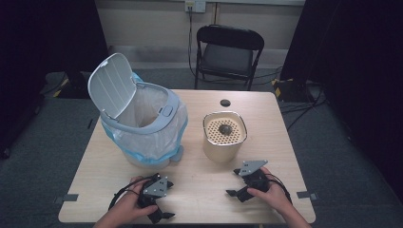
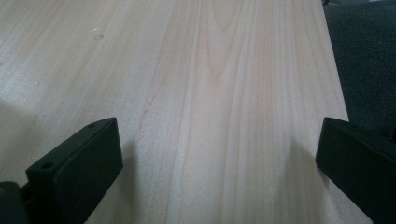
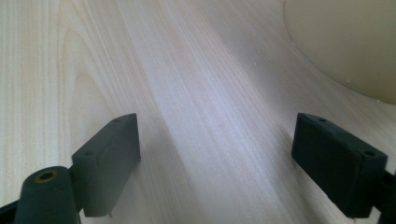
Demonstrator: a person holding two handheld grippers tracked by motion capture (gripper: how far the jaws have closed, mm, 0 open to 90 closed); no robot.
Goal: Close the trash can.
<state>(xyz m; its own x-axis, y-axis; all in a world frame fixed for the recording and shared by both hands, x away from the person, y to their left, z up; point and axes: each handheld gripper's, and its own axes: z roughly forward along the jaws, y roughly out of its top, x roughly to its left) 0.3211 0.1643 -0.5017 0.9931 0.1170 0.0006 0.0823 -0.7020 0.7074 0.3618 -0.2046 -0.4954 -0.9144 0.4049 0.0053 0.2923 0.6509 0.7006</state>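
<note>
Fingers: you held left gripper (image 1: 160, 199) and right gripper (image 1: 241, 182) spread, empty, near the canister (image 1: 224, 136).
Risk: a careless reach could have tipped it.

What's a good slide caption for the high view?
Both grippers, left and right, rest open on the wooden table before a lidded bin and a beige perforated container.

A lab-like recording room: black curtains (image 1: 43, 38) on both sides, cables on grey carpet (image 1: 332, 142), a folding chair (image 1: 229, 52), one bare wooden counter (image 1: 199, 190).
</note>
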